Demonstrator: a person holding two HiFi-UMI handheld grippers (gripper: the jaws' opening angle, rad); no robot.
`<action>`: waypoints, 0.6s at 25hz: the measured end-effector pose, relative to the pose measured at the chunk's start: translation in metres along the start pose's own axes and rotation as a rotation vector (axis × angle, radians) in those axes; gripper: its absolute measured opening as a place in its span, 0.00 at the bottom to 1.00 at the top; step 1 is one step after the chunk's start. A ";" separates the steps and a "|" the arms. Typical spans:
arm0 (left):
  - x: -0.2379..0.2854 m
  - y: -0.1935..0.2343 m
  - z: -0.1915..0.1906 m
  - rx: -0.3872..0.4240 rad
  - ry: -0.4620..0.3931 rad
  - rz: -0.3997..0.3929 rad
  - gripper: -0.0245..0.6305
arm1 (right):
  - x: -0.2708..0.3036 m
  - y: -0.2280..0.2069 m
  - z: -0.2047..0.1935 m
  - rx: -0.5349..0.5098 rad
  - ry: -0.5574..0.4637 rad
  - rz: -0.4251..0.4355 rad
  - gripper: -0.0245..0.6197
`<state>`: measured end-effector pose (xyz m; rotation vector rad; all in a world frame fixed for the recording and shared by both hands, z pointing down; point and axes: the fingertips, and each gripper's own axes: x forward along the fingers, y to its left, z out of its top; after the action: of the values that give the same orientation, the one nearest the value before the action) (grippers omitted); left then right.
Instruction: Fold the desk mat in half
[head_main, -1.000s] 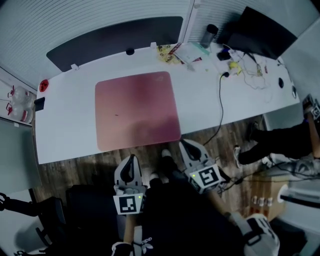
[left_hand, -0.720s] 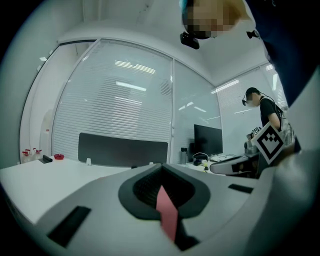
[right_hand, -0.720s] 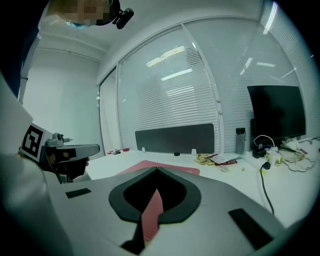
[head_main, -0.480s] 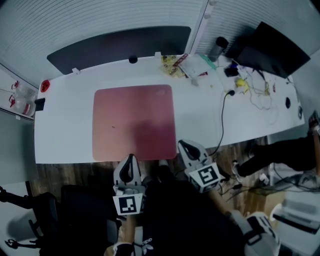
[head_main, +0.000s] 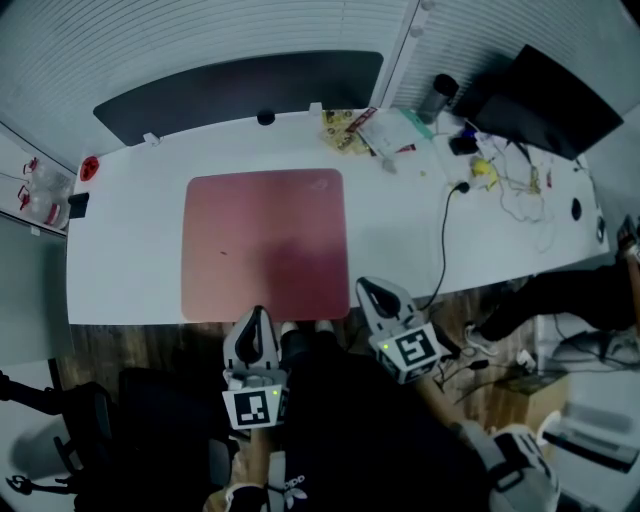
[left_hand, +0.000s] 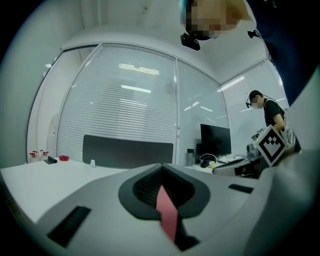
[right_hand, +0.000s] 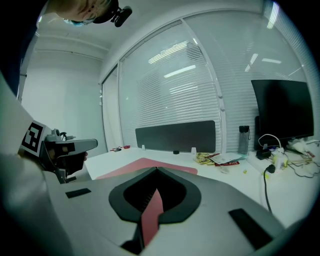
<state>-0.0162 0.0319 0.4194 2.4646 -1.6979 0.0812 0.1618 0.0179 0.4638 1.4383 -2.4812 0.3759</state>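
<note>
The pink desk mat (head_main: 265, 240) lies flat and unfolded on the white desk (head_main: 130, 240). My left gripper (head_main: 256, 318) is at the mat's near edge, left of its middle, with the jaws shut. My right gripper (head_main: 368, 291) sits just right of the mat's near right corner, also shut. In the left gripper view the left gripper (left_hand: 161, 167) has its jaws meeting at the tip, with only a pink sliver in the slit. The right gripper (right_hand: 157, 171) looks the same, with the mat (right_hand: 145, 164) lying beyond it. Neither gripper holds anything.
A dark partition panel (head_main: 240, 90) runs along the desk's far edge. At the far right stand a bottle (head_main: 437, 97), papers and snack packs (head_main: 365, 125), a black monitor (head_main: 545, 85) and a cable (head_main: 445, 230) hanging over the front edge. A person (left_hand: 267, 112) stands at the right.
Both grippers have come forward to the desk's near edge, close to the mat. Their jaws stayed shut, and the mat has not moved on the desk.
</note>
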 end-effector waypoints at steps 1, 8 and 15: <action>0.000 0.001 0.001 0.002 0.000 -0.002 0.04 | 0.000 0.000 0.001 0.002 0.001 -0.005 0.04; -0.001 0.005 -0.002 -0.005 0.008 -0.014 0.04 | -0.003 0.002 -0.002 0.000 0.013 -0.023 0.04; -0.003 0.007 -0.016 -0.021 0.042 -0.027 0.04 | 0.001 0.005 -0.017 0.043 0.047 -0.054 0.04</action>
<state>-0.0234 0.0347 0.4354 2.4517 -1.6404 0.1108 0.1589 0.0253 0.4794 1.4919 -2.4059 0.4502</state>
